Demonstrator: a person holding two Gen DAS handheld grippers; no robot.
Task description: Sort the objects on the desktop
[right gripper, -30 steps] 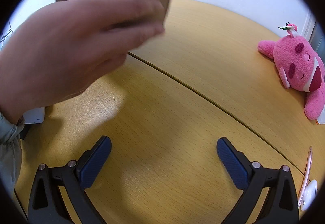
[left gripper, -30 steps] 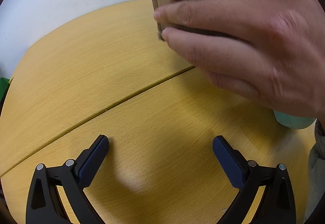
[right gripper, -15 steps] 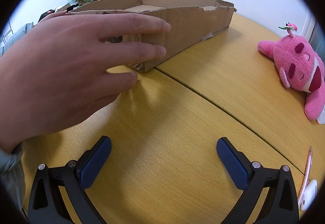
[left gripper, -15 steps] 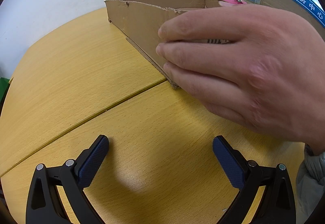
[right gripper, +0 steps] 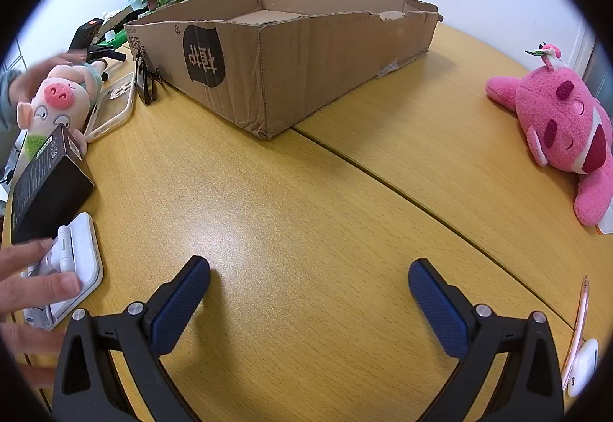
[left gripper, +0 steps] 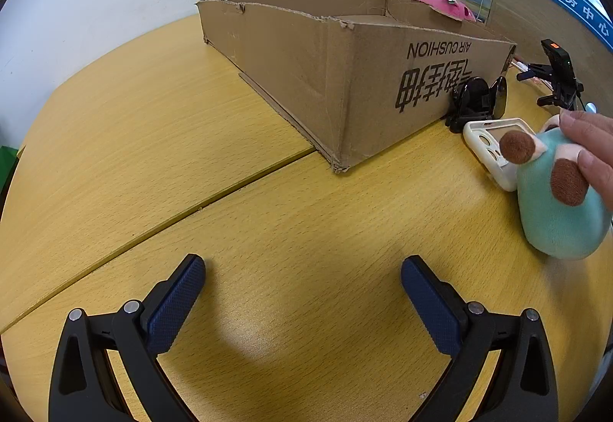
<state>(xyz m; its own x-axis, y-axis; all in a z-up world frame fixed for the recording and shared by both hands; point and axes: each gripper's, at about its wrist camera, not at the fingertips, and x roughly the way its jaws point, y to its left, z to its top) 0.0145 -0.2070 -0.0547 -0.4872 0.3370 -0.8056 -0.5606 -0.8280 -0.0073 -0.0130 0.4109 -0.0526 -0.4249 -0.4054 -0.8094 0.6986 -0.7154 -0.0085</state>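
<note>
The left gripper [left gripper: 302, 291] and the right gripper [right gripper: 308, 291] were both spread wide and empty, low over the bare desk [right gripper: 306, 200]. A shallow cardboard box [right gripper: 291, 50] stood ahead across the desk seam. At its near end lay black sunglasses [left gripper: 479, 98] and a white phone case [left gripper: 494, 142]. A hand [left gripper: 590, 142] touched the teal pig plush [left gripper: 555, 200]. A pink plush [right gripper: 563, 123] lay well apart at the right.
</note>
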